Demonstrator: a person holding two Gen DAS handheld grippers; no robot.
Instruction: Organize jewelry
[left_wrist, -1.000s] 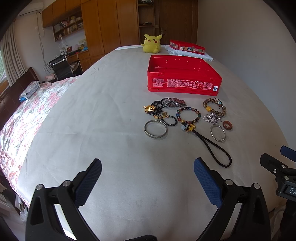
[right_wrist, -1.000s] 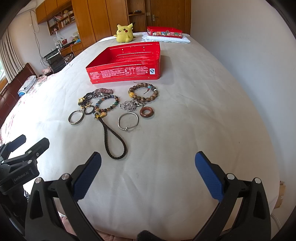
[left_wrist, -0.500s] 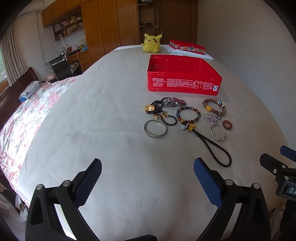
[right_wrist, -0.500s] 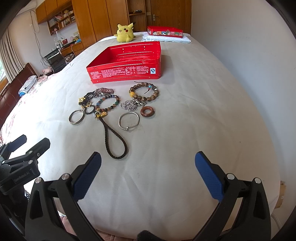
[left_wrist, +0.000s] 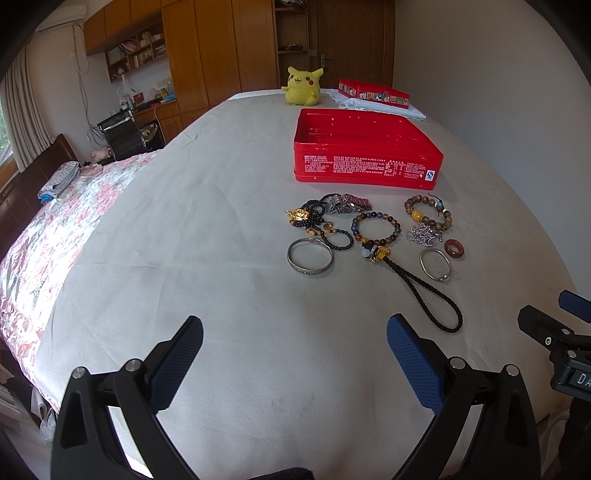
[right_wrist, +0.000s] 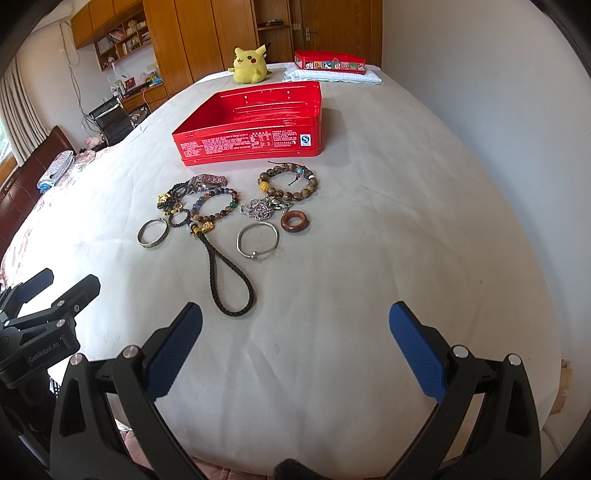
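Several pieces of jewelry lie on the white bed in front of an open red tin (left_wrist: 369, 168) (right_wrist: 251, 144): a wide silver bangle (left_wrist: 309, 272) (right_wrist: 142, 236), a black braided cord loop (left_wrist: 421, 291) (right_wrist: 212, 266), a thin silver bangle (left_wrist: 441, 278) (right_wrist: 255, 254), a brown ring (left_wrist: 447, 249) (right_wrist: 286, 223), a wooden bead bracelet (left_wrist: 415, 215) (right_wrist: 263, 187), a silver chain (left_wrist: 423, 234), a multicolour bead bracelet (left_wrist: 397, 227) and a watch (left_wrist: 349, 204). My left gripper (left_wrist: 295, 354) and right gripper (right_wrist: 295, 343) both hover open and empty, short of the jewelry.
A yellow plush toy (left_wrist: 301, 86) sits behind the tin. A second red tin (left_wrist: 373, 92) rests on a folded white cloth. A wall runs along the bed's right side. A floral quilt (left_wrist: 55, 236) covers the left part. Wooden wardrobes stand at the back.
The right gripper's view has shifted very slightly. The left gripper and the jewelry have not moved.
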